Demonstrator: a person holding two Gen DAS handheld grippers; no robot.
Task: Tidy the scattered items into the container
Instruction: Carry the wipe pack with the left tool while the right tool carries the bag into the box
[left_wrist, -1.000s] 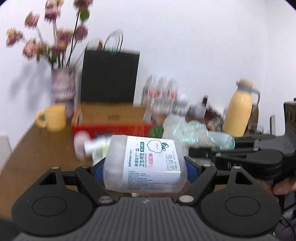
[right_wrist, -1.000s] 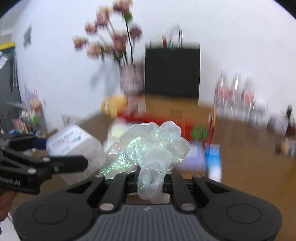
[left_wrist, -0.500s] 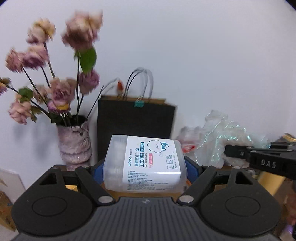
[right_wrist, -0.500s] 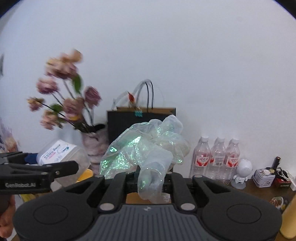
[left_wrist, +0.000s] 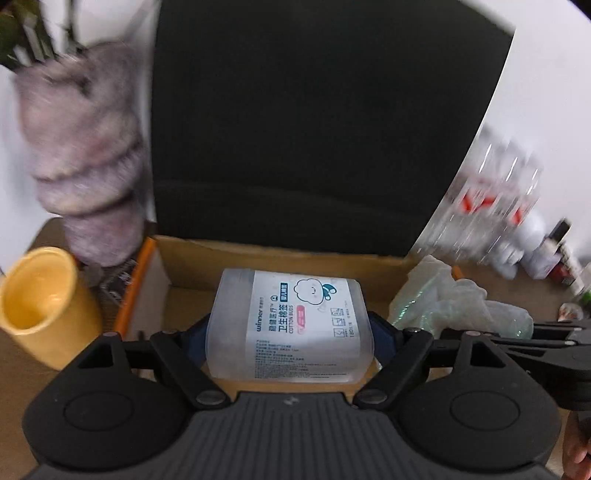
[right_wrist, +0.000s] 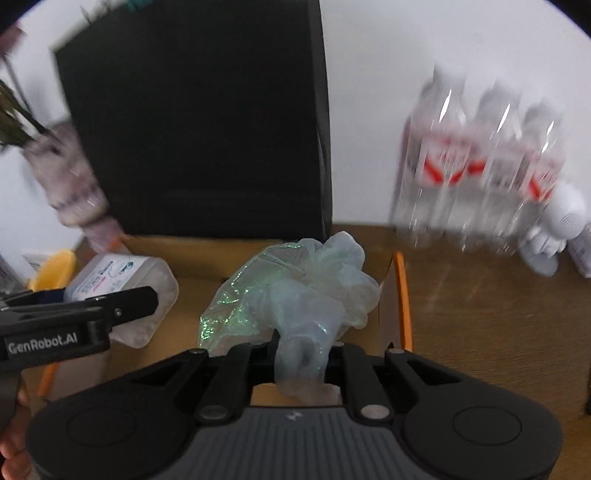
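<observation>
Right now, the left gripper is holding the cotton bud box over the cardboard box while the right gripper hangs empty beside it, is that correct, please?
Not quite: the right gripper is not empty. The right wrist view shows it shut on a crumpled clear plastic bag. The rest stands: the left gripper holds the cotton bud box over the cardboard box.

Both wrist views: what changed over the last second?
Both hand-held grippers swung in toward the open cardboard box and tipped down; the black paper bag now fills the background. The cotton bud box and the iridescent plastic bag now hang over the box. Unchanged: the left hand-held gripper grips the cotton buds, the right hand-held gripper pinches the plastic bag; nothing released.
</observation>
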